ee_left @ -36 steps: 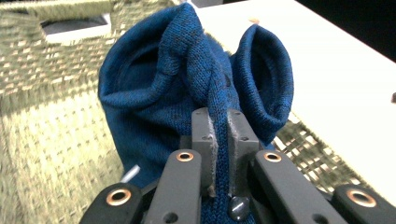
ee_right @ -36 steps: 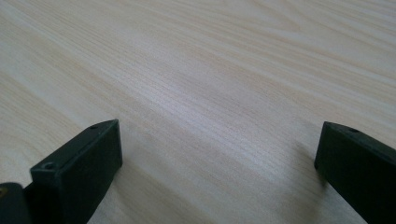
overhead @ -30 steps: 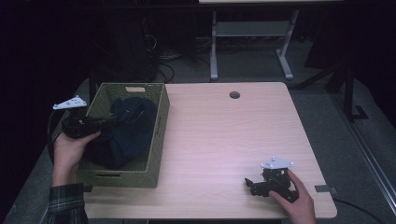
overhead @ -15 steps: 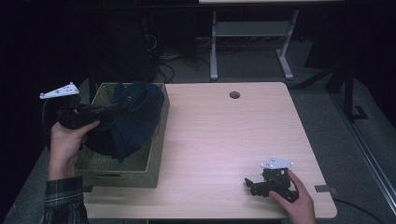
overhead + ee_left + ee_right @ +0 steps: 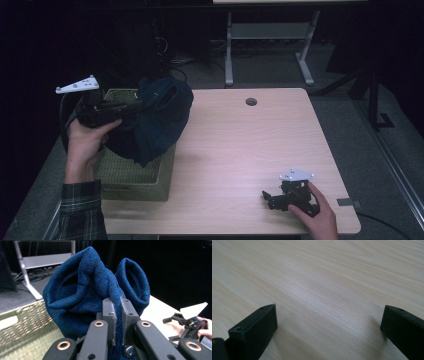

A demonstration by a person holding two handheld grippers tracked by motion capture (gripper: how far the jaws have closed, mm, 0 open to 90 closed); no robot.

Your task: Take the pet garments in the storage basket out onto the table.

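A dark blue knitted garment hangs above the woven basket at the table's left, most of it lifted clear of the rim. My left gripper is shut on a fold of it. In the left gripper view the two pads pinch the blue knit between them, with the bunched cloth rising above. My right gripper rests on the table near the front right corner, held by a hand. Its jaws stand wide apart in the right gripper view, with bare wood between them.
The basket's inner wall shows to the left below the cloth. A round cable hole sits at the table's far edge. A metal stand is on the floor behind the table. The other gripper shows far right.
My left gripper has risen and moved toward the far side, pulling the blue garment up out of the basket. The right gripper has stayed where it was.
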